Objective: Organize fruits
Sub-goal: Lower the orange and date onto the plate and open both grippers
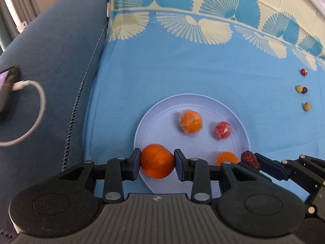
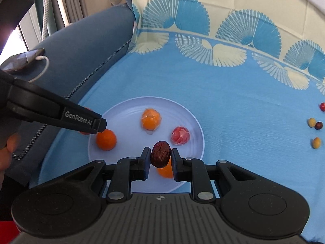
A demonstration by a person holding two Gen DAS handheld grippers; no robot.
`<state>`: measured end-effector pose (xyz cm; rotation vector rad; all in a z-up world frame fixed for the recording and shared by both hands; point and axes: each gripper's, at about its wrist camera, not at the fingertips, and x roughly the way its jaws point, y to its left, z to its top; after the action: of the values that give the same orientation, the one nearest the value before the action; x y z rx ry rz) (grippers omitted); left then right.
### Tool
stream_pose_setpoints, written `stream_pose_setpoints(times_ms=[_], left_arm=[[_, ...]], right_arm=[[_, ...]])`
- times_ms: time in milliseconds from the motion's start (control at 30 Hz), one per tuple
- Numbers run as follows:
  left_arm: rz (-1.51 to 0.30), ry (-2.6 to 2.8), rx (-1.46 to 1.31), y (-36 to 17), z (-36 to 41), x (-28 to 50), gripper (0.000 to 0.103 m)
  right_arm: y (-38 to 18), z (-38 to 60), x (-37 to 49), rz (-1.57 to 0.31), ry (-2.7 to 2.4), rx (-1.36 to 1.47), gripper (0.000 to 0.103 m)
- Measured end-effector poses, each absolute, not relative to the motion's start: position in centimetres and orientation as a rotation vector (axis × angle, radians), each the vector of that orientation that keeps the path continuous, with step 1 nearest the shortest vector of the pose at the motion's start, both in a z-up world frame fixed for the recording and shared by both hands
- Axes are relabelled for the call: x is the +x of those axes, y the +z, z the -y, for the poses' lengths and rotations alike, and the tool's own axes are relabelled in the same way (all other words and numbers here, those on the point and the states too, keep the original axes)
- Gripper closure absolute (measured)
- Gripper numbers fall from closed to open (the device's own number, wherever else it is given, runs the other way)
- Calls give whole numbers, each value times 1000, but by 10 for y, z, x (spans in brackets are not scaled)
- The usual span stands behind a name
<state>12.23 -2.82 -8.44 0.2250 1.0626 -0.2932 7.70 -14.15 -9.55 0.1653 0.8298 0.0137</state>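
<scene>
My left gripper (image 1: pixel 157 161) is shut on a bare orange mandarin (image 1: pixel 157 161) over the near left rim of a white plate (image 1: pixel 162 126). My right gripper (image 2: pixel 160 155) is shut on a dark red dried date (image 2: pixel 160 154) above the plate's (image 2: pixel 126 122) near part. On the plate lie a wrapped orange fruit (image 1: pixel 190 121), a wrapped red fruit (image 1: pixel 222 130) and another orange fruit (image 1: pixel 226 158), partly hidden. The right wrist view shows the left gripper (image 2: pixel 101 129) with its mandarin (image 2: pixel 106 139) at the plate's left edge.
The plate sits on a blue cloth with a fan pattern (image 1: pixel 182 71). Several small red and yellow fruits (image 2: pixel 313 126) lie on the cloth to the right. A dark blue cushion (image 1: pixel 50 61) at the left carries a phone (image 1: pixel 8 85) on a white cable.
</scene>
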Motion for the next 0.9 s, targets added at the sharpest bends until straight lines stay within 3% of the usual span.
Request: stream_pose_setpoints(times_ms=[367, 400, 433, 500, 533, 567, 667, 900], left_arm=[[-1077, -292, 275, -111, 40, 148, 64], [-1071, -296, 280, -113, 41, 148, 58], [-1063, -307, 292, -114, 42, 149, 38], [-1034, -315, 303, -110, 42, 148, 6], [-995, -316, 305, -104, 41, 143, 0], [-966, -320, 311, -99, 40, 139, 0], [-956, -327, 364, -87, 35, 124, 0], [-1049, -272, 288, -73, 1, 68, 0]], right_arm=[[-116, 142, 106, -857, 33, 132, 80], [-118, 142, 108, -859, 34, 129, 80], [-118, 142, 111, -863, 35, 127, 80], [-118, 142, 115, -882, 30, 126, 65], [-116, 143, 115, -891, 35, 127, 44], [-113, 143, 114, -896, 45, 129, 29], [-102, 144, 98, -903, 45, 119, 8], [-81, 141, 42, -947, -18, 197, 1]])
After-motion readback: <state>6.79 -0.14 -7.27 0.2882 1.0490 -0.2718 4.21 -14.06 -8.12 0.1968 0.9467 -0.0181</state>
